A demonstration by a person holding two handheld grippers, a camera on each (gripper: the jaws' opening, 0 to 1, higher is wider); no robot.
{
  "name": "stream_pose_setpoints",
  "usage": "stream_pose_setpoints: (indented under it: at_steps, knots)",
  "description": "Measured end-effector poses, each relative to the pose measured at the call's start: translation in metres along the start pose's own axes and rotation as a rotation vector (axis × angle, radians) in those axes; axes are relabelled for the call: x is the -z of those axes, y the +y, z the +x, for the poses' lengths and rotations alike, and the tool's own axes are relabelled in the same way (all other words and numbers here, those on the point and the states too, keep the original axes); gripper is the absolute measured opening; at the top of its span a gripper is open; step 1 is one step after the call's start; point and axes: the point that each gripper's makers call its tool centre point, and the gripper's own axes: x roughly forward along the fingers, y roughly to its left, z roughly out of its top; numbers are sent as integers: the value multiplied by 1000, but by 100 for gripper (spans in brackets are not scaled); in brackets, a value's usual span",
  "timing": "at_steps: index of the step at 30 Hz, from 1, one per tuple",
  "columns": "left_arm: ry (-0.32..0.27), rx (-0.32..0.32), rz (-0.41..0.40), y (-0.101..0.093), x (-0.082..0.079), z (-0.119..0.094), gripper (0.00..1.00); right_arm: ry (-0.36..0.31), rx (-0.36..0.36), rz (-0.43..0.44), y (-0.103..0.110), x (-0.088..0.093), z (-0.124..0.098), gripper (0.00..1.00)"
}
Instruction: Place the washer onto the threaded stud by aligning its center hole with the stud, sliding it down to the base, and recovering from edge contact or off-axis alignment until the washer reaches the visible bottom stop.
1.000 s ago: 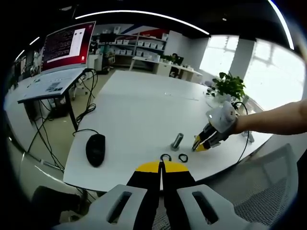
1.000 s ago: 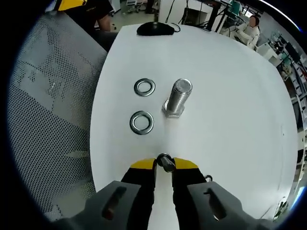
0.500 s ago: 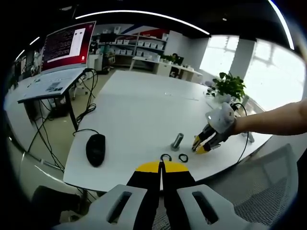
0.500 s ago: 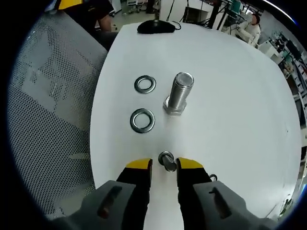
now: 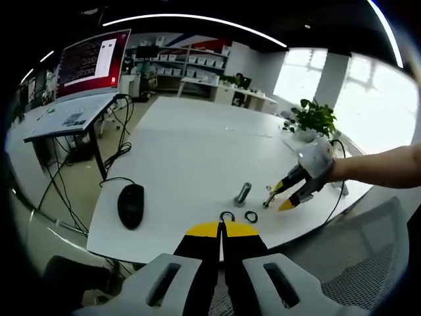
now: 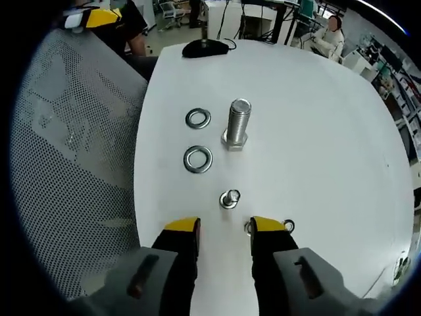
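Washers: two flat metal rings lie on the white table [image 6: 316, 118], the near washer [image 6: 197, 158] at centre left of the right gripper view and the far washer [image 6: 197, 118] just above it.
Stud: the large bolt [image 6: 237, 124] stands upright on its head, just right of both washers; nothing is on it yet.
Small bolt: a small bolt [image 6: 229, 199] stands below the large one, just ahead of the jaws.
Right gripper [image 6: 223, 225]: jaws spread apart, holding nothing.
Left gripper [image 5: 221, 228]: jaws pressed together, empty, low in its own view.
Handling: the washers look thin, stiff, light and probably slippery; lying flat, I judge an edge pinch across the rim works best.
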Motion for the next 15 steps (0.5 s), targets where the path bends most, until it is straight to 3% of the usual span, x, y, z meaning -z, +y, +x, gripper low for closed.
stream_pose_setpoints:
  at_steps: [2,9,11,13,15]
  knots:
    - [-1,0,-1,0,0,0,0,-61,-21,29,4,-6,-7,32]
    - [-5,0,-1,0,-1,0,0,-176,-4,142,11,-4,-42,32]
    - [-5,0,-1,0,-1,0,0,-246,-11,192,17,-9,-54,32]
    - [-6,1,-1,1,-1,-1,0,-366,-20,243,23,-21,-69,31]
    - [-7,0,-1,0,-1,-1,0,-424,-25,301,29,-23,-82,31]
